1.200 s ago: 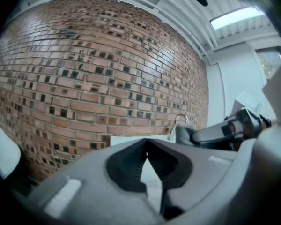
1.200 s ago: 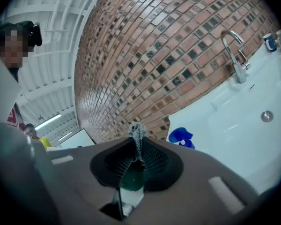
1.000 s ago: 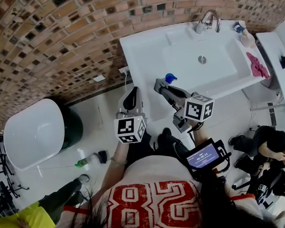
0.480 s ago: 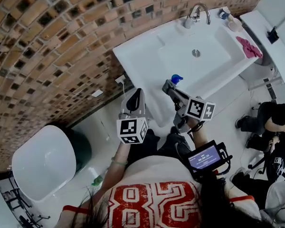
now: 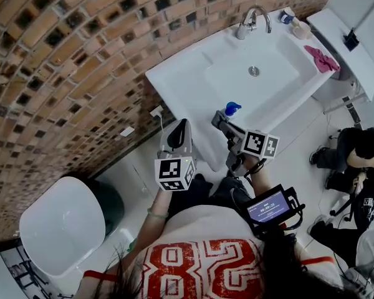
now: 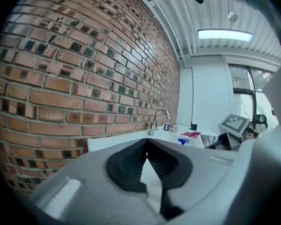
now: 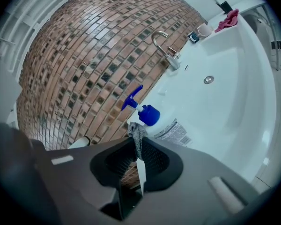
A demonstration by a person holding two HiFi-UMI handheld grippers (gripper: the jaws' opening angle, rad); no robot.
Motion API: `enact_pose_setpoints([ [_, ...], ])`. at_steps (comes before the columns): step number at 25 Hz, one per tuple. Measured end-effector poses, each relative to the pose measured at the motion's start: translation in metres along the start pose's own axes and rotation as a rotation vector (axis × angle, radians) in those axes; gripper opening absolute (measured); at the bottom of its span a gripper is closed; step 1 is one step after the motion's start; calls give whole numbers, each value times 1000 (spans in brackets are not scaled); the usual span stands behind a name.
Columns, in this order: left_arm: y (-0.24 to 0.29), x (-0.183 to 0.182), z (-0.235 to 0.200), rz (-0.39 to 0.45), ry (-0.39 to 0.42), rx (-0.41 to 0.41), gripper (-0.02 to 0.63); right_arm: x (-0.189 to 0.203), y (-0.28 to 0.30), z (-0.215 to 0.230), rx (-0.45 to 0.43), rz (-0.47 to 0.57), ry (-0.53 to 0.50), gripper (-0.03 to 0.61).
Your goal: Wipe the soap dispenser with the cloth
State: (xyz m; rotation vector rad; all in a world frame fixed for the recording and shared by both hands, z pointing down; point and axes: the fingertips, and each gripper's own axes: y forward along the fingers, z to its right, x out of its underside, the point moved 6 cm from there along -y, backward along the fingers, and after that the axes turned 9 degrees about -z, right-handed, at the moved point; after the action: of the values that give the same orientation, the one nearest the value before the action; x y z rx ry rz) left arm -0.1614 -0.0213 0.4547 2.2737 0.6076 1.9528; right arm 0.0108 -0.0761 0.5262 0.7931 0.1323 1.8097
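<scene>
The right gripper [image 7: 136,145] is pressed together on a scrap of grey cloth [image 7: 136,132], which sticks up from between its jaws. Just ahead of it the soap dispenser [image 7: 148,115], white-bodied with a blue pump head, sits on the near rim of the white sink [image 5: 174,86], at the front corner. The cloth's tip comes right up to the bottle below the pump, though I can't tell whether it actually touches.

The left gripper [image 6: 146,144] hangs off to the side, below the sink's edge, with its jaw tips meeting and nothing held between them.

At the far side of the basin a chrome faucet [image 5: 252,20] stands against the brick wall [image 5: 68,55]. A pink rag [image 5: 322,60] lies on the sink's right rim, well apart from the dispenser.
</scene>
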Motion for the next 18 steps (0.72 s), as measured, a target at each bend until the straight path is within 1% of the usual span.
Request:
enact_pose_setpoints([
  [3, 1, 1, -2, -1, -2, -1, 3, 5, 5, -2, 5, -19, -6, 51],
  [6, 2, 0, -5, -1, -2, -4, 3, 2, 8, -4, 3, -17, -8, 51],
  [11, 2, 2, -9, -8, -8, -17, 3, 5, 16, 1, 9, -42, 1, 51],
  [14, 3, 1, -11, -7, -10, -22, 3, 13, 22, 7, 34, -79, -10, 51],
  [18, 3, 2, -12, -10, -8, -29, 3, 23, 29, 25, 73, -113, 17, 50],
])
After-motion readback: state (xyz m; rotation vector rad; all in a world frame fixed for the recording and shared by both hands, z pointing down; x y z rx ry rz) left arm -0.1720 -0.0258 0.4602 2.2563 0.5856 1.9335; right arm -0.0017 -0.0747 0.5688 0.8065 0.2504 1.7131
